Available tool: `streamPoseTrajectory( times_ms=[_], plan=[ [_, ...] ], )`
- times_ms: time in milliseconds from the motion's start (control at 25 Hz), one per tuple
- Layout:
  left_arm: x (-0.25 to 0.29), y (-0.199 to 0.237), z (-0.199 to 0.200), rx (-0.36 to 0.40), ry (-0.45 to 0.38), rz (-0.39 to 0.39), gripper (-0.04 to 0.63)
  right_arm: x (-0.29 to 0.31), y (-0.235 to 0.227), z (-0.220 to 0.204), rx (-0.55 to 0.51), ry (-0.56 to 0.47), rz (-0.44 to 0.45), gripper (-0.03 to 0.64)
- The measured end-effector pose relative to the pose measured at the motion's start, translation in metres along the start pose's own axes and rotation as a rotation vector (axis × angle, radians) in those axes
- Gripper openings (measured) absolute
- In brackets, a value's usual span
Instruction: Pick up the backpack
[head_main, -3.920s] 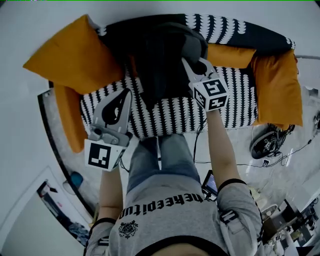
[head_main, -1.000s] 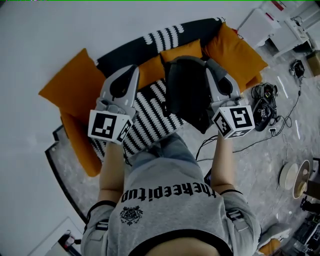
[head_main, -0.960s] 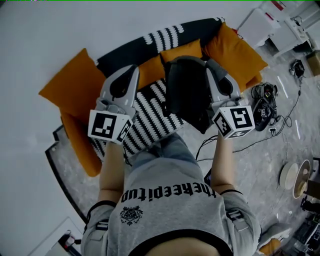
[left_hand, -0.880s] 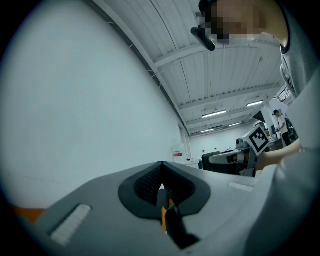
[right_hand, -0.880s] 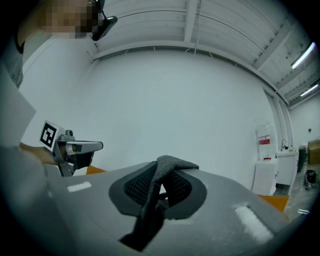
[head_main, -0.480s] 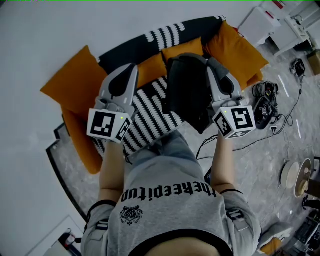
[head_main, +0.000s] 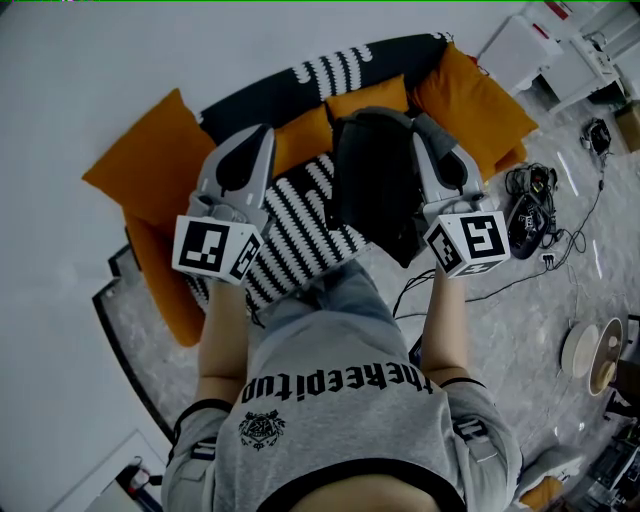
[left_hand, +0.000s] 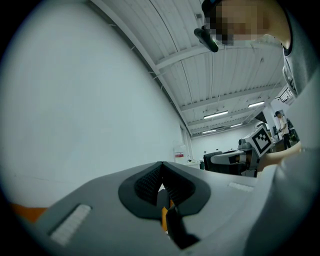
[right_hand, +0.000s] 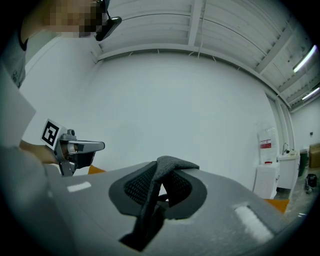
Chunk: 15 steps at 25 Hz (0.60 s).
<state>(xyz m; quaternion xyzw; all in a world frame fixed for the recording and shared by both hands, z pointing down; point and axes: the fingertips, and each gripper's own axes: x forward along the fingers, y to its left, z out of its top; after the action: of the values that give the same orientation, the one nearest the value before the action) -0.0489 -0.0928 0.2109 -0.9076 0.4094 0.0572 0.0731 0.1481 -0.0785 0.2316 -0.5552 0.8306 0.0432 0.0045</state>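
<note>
On the far left a big orange cushion (head_main: 150, 165) leans against the end of the sofa (head_main: 300, 225), which has a black-and-white patterned cover. My left tool (left_hand: 161, 165) is held out over that end of the seat, pointing roughly level towards the white wall. Its jaws are closed tip to tip, with nothing gripped between the pads. Its marker cube (head_main: 215, 250) sits close to my wrist.

Between my two hands is the backpack (head_main: 372, 185), black and slack. It hangs in front of the sofa's back cushions, with its lower end over the front edge of the seat, near my knees. I cannot tell whether its bottom touches the seat.

Just right of the bag is my right tool (right_hand: 161, 172), also pointing about level. Its jaws are nearly closed and pinch a dark grey woven strap (right_hand: 150, 200) of the backpack. The strap drapes over the jaw tips and runs down through the gap between them. In the right gripper view my left tool shows off to the left, well apart.

Further right a second orange cushion (head_main: 470, 100) fills the other end of the sofa. Beyond it a tangle of black cables (head_main: 545, 215) lies on the grey floor (head_main: 520, 310).
</note>
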Motion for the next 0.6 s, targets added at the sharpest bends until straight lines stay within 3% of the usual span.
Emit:
streamPoseTrajectory(
  times_ms=[600],
  plan=[
    [-0.0048,0.0032,0.0008,0.002,0.001,-0.001,0.017,0.0033,0.0082,0.0057,-0.001,-0.011,0.012,0.041]
  ],
)
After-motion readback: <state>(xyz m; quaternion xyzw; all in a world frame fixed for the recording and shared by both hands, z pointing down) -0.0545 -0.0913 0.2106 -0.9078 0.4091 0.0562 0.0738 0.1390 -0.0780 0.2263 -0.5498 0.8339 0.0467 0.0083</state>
